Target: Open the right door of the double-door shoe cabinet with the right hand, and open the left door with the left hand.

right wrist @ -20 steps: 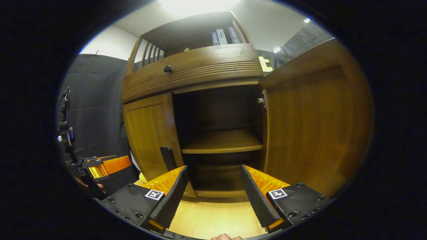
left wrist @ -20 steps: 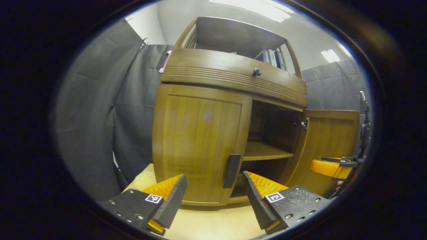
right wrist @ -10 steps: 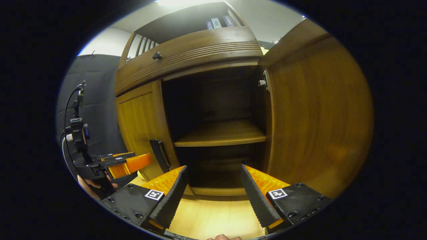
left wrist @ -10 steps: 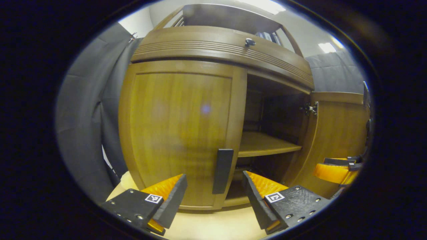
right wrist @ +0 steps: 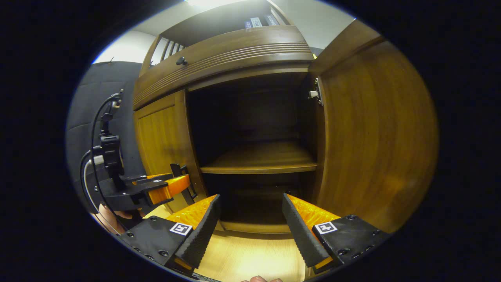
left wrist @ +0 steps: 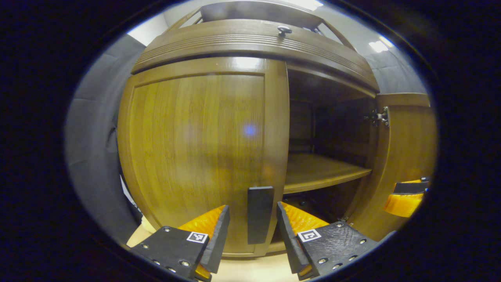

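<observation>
Here, your left tongs straddle the closed brown wooden left door's dark vertical bar handle, spread, not pinching. Your right tongs are spread before the open right door.

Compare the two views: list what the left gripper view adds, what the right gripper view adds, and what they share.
Left gripper view: the closed left door face-on, with its handle standing between the left gripper's open fingers, untouched on either side.

Right gripper view: the hand and cables behind that gripper, and books on top.

Shared: the open right door, the bare shelf and the drawer knob.
</observation>
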`<state>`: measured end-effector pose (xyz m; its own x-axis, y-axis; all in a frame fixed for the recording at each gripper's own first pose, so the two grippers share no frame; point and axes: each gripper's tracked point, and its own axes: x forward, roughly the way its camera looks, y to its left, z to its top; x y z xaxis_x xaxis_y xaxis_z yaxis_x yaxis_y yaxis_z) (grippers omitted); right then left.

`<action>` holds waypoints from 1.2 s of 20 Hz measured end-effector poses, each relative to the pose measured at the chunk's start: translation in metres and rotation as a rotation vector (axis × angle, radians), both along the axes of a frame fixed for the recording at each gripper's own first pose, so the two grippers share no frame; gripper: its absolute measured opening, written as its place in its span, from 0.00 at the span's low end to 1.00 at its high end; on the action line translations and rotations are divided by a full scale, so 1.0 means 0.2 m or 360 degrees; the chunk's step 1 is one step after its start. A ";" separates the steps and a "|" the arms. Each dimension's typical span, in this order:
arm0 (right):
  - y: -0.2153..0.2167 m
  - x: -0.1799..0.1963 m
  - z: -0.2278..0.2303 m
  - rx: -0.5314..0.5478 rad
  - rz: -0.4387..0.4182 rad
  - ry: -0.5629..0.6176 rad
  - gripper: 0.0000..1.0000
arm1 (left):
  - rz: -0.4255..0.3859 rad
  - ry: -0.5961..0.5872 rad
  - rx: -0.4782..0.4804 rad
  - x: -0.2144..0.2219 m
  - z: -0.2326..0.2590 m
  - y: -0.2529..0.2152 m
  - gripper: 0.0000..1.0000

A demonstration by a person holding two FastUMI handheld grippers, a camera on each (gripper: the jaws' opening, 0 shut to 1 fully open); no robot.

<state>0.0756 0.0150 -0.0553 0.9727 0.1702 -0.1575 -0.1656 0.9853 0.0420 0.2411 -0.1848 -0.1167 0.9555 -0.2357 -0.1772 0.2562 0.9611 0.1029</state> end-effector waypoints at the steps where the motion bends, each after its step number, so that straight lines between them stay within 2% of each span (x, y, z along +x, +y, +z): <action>1: 0.01 0.01 0.00 -0.0006 0.0016 0.0002 0.93 | -0.0004 0.0003 -0.0005 0.01 -0.01 -0.02 0.72; 4: 0.04 0.03 -0.02 0.0007 0.0072 0.0009 0.93 | -0.0010 0.0013 -0.0047 0.01 0.00 -0.05 0.42; 7: 0.05 0.04 -0.01 0.0006 0.0087 -0.0002 0.93 | 0.0034 -0.0012 0.0015 0.01 -0.01 -0.05 0.31; 9: 0.04 0.04 -0.01 0.0003 0.0082 0.0002 0.93 | 0.0048 -0.0017 0.0043 0.02 -0.01 -0.05 0.31; 13: 0.04 0.03 -0.02 0.0008 0.0063 0.0006 0.93 | 0.0058 0.0029 0.0010 0.01 -0.04 -0.05 0.21; 18: 0.03 0.01 -0.01 0.0017 0.0031 -0.0002 0.93 | 0.0046 0.0057 -0.0005 -0.01 -0.03 -0.05 0.17; 24: 0.03 -0.05 -0.01 0.0050 -0.0028 0.0000 0.93 | 0.0012 0.0059 -0.0011 -0.15 -0.02 0.00 0.16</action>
